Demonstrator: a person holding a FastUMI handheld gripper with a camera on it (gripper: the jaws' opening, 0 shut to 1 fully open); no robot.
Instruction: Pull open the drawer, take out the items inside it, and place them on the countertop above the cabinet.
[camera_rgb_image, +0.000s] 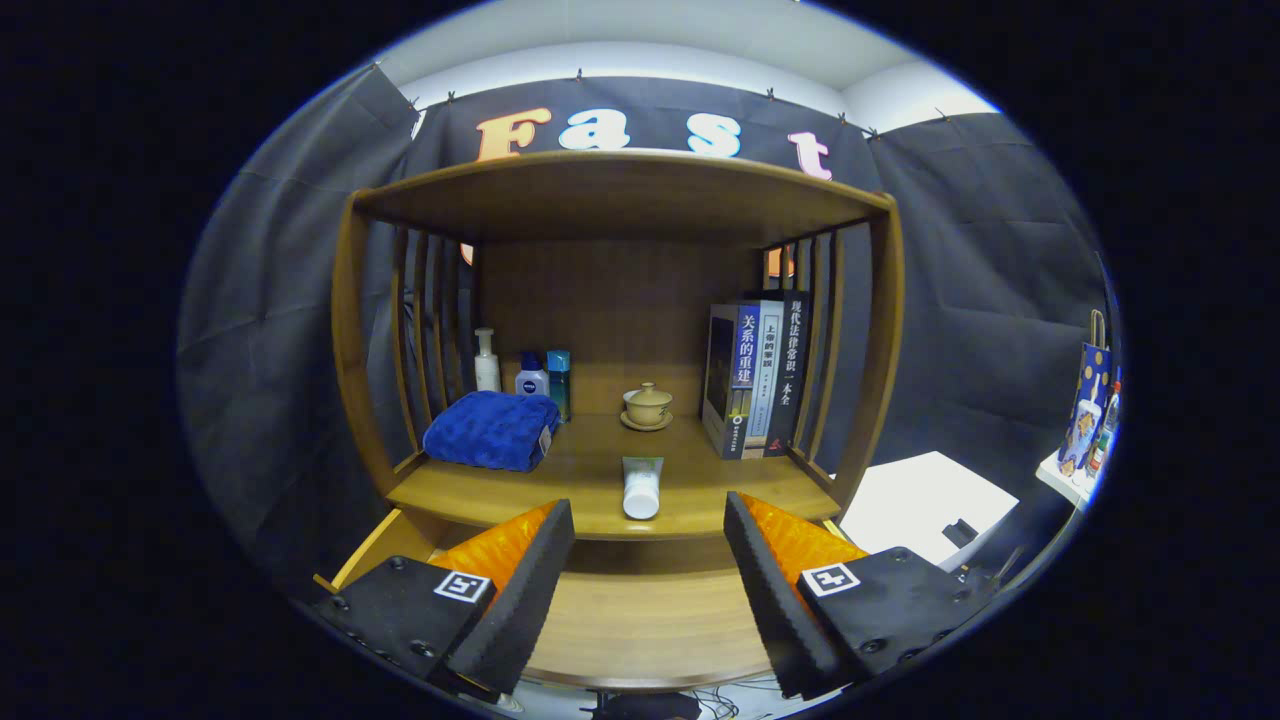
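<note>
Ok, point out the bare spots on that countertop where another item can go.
Free wood: between the blue towel and the white tube, and between that tube and the books. Crowded: the back left corner with the bottles, and the lidded cup mid-back. The gripper hangs open, empty.

gripper (648, 590) | fingers (520, 585) spread wide apart | nothing held between them | both pointing forward, level, tips slightly converging
</note>
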